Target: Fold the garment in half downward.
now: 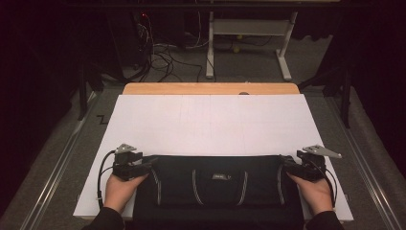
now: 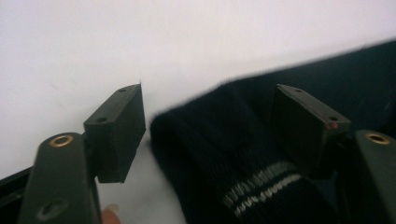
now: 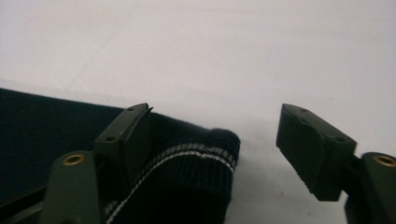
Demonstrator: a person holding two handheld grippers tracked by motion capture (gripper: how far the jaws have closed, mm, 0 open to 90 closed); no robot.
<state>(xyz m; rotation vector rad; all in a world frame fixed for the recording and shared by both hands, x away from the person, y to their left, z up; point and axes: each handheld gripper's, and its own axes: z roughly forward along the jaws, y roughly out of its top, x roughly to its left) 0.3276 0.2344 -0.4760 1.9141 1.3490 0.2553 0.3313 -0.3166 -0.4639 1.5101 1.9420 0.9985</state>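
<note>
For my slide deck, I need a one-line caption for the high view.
Two hand-held claws, left and right, open at the folded dark sweater's cuffs on a white table.

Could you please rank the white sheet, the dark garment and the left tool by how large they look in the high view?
1. white sheet
2. dark garment
3. left tool

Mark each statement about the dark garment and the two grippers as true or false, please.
1. The dark garment lies on a white sheet. True.
2. The left gripper is clamped shut on the cloth. False: its fingers stand apart.
3. The garment has pale stripes. True.
4. The right gripper is at the table's far edge. False: it is at the garment's right end, near the person.
</note>
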